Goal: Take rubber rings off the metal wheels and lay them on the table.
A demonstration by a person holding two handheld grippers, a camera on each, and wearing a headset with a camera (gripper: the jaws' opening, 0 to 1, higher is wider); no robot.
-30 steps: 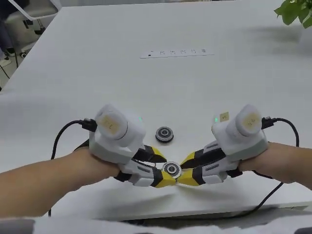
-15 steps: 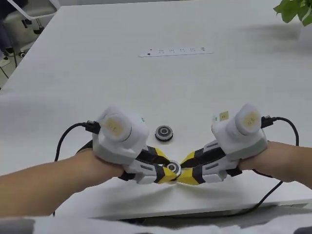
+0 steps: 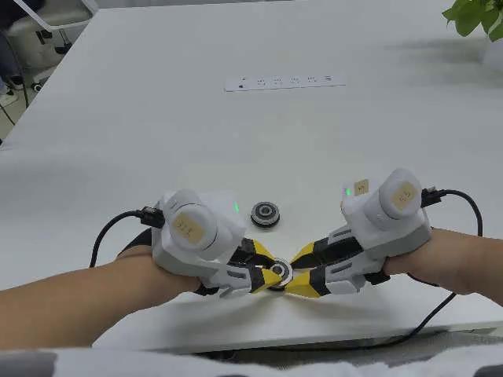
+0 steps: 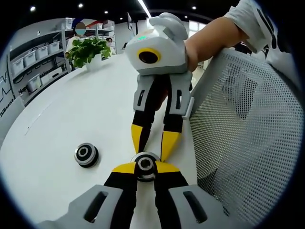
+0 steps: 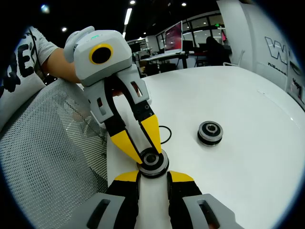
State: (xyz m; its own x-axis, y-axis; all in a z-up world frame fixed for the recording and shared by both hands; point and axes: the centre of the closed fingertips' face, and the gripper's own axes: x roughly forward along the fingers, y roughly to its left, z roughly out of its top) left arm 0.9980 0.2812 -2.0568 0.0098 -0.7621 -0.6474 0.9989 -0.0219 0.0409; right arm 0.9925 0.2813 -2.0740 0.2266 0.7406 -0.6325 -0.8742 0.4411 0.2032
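A small metal wheel (image 3: 277,272) with a dark rubber ring on it is held just above the white table (image 3: 236,141), near its front edge. My left gripper (image 3: 266,272) is shut on the wheel (image 4: 145,165) from the left. My right gripper (image 3: 295,273) is shut on the same wheel (image 5: 153,162) from the right, its yellow tips meeting the left one's. A second wheel (image 3: 265,214) lies flat on the table just beyond them, also seen as the wheel (image 5: 210,132) in the right gripper view. A thin black ring (image 5: 164,134) lies on the table behind the left gripper (image 5: 140,143).
A white power strip (image 3: 284,82) lies far back at the middle. A green plant (image 3: 475,17) stands at the far right corner. A mesh chair back (image 4: 238,138) is close below the table's front edge. Black cables (image 3: 106,228) trail from both grippers.
My left gripper has rolled and sunk a little while staying on the wheel. The right gripper and the wheel on the table have kept their places.
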